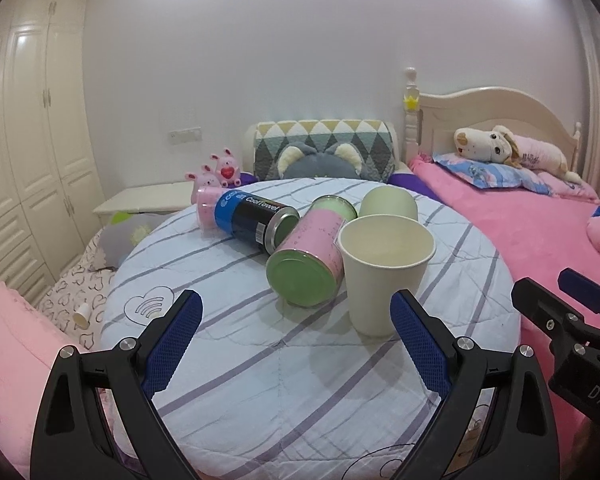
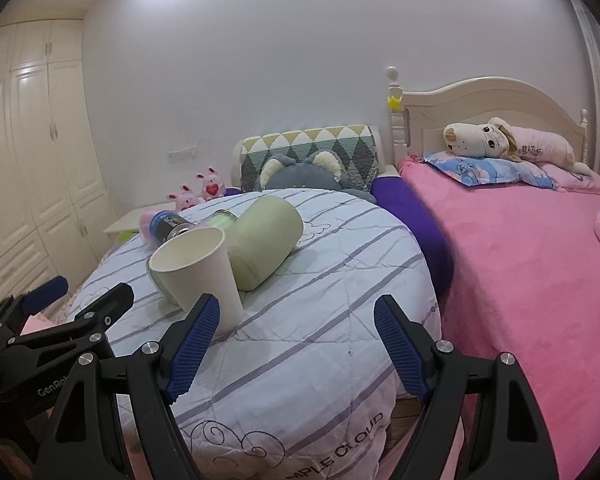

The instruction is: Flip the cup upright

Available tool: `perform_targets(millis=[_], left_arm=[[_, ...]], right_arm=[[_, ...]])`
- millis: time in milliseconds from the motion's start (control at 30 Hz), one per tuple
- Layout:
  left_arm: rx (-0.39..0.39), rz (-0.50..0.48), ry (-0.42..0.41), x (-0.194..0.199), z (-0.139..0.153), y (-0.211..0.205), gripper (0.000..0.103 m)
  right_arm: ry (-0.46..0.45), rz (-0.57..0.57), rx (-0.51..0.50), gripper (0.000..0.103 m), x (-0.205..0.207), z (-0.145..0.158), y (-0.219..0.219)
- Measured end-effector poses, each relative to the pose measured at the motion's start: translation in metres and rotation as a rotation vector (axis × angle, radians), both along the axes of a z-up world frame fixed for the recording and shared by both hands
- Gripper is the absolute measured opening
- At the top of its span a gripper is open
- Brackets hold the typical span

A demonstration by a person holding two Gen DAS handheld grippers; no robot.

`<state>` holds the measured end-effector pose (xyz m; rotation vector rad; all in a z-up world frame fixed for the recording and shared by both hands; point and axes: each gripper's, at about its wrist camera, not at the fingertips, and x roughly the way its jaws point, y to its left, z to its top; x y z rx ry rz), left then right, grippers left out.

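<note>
A white paper cup [image 1: 382, 274] stands upright, mouth up, on the striped round cushion [image 1: 228, 364]; it also shows in the right wrist view [image 2: 198, 270]. My left gripper [image 1: 298, 344] is open and empty, just short of the cup, whose base is near the right finger's tip. My right gripper [image 2: 296, 344] is open and empty, its left fingertip close in front of the cup's base. Each gripper shows at the edge of the other's view.
Behind the cup lie a pink-and-green can [image 1: 308, 258], a blue-black CoolTowel can [image 1: 256, 220], a pink can [image 1: 206, 208] and a pale green cup on its side [image 2: 266, 242]. A pink bed [image 2: 520, 264] is to the right, wardrobes [image 1: 32, 140] to the left.
</note>
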<state>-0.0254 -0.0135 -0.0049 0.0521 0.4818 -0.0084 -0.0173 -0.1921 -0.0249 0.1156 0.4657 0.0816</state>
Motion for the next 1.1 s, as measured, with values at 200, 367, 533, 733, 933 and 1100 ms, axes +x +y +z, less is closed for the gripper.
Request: perform_targets(millis=[200,367,533,733,933,1100], left_arm=[[0.015,0.014,-0.008,0.001,-0.003,-0.001,0.096],[-0.003,0.017,-0.013,0.0,-0.003,0.001,0.096],[-0.013,0.034,-0.013,-0.001,-0.001,0.004,0.096],[0.001,0.044,-0.015,-0.001,-0.002,0.004,0.096],[0.001,0.043,-0.015,-0.001,-0.001,0.003,0.096],[0.0,0.041,-0.011,-0.001,-0.001,0.002,0.096]], right_arm=[[-0.016,0.012,-0.033,0.081,-0.001,0.0,0.006],[-0.028,0.016,-0.053,0.081,-0.003,-0.001,0.01],[-0.037,0.01,-0.066,0.081,-0.005,0.0,0.011],[-0.037,-0.005,-0.087,0.081,-0.006,-0.001,0.012],[-0.038,-0.01,-0.101,0.081,-0.007,-0.001,0.014],[-0.04,-0.033,-0.119,0.081,-0.008,-0.001,0.017]])
